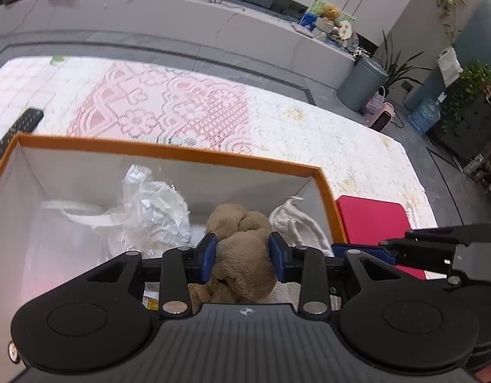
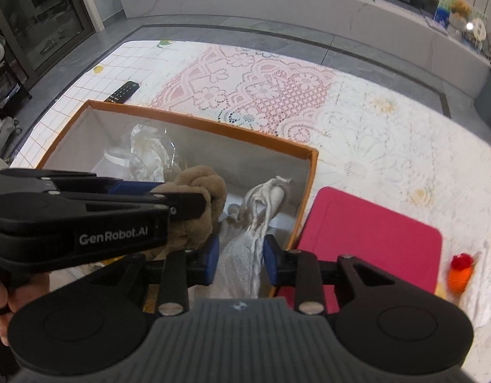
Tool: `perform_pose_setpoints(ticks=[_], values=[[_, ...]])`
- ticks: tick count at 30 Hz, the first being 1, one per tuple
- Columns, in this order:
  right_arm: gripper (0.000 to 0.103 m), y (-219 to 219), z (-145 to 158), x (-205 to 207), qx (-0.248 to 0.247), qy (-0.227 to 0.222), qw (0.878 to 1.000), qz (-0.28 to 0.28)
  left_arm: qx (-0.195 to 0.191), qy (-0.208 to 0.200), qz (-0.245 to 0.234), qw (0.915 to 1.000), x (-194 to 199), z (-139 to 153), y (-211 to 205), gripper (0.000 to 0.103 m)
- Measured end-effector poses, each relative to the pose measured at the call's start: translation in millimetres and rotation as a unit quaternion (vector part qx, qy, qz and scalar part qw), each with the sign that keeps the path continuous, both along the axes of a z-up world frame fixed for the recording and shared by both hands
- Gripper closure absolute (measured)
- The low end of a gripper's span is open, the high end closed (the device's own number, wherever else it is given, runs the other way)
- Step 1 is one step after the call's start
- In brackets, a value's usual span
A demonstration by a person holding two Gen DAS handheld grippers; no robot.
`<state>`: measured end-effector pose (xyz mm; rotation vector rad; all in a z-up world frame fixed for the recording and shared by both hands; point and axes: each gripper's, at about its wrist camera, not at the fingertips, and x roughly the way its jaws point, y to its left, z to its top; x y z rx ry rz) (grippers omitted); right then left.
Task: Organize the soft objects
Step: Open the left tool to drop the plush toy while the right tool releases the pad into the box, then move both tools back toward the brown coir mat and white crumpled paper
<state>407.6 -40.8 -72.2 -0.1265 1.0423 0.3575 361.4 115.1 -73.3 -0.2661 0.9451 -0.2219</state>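
Note:
An orange-rimmed cardboard box (image 1: 168, 151) (image 2: 194, 121) with white inner walls stands on the lace-covered table. My left gripper (image 1: 243, 255) reaches down into it, and its blue pads touch both sides of a brown plush toy (image 1: 242, 265) (image 2: 197, 178). My right gripper (image 2: 241, 258) hangs over the box's right end. A white cloth (image 2: 245, 255) (image 1: 296, 223) lies loosely between its parted blue pads and drapes onto the box floor. In the left wrist view the right gripper (image 1: 386, 250) shows side-on at the right edge.
Crumpled clear plastic (image 1: 152, 204) (image 2: 149, 156) fills the box's left part. A flat pink-red pad (image 1: 373, 220) (image 2: 366, 239) lies right of the box. A black remote (image 1: 15, 134) (image 2: 124, 91) lies at its far left. An orange-red toy (image 2: 461, 271) lies farther right.

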Motion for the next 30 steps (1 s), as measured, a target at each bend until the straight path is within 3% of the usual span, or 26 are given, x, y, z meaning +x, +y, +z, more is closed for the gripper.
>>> perform_pose_setpoints(ticks=[15,21,25,30], values=[[0.073,-23,33,-46,0.004,-0.045,0.999,0.012,0.034,-0.044,-0.033,0.9979,-58,38,-15,0.069],[0.073,-55,53,-87,0.024,-0.071,0.997,0.023,0.077,-0.11,-0.081,0.9876,-107,62,-41,0.069],[0.072,-90,63,-117,0.029,-0.088,0.996,0.016,0.091,-0.165,-0.126,0.9741,-137,77,-69,0.069],[0.071,-145,58,-145,0.021,-0.1,0.994,-0.035,0.095,-0.153,-0.183,0.9666,-142,78,-114,0.069]])
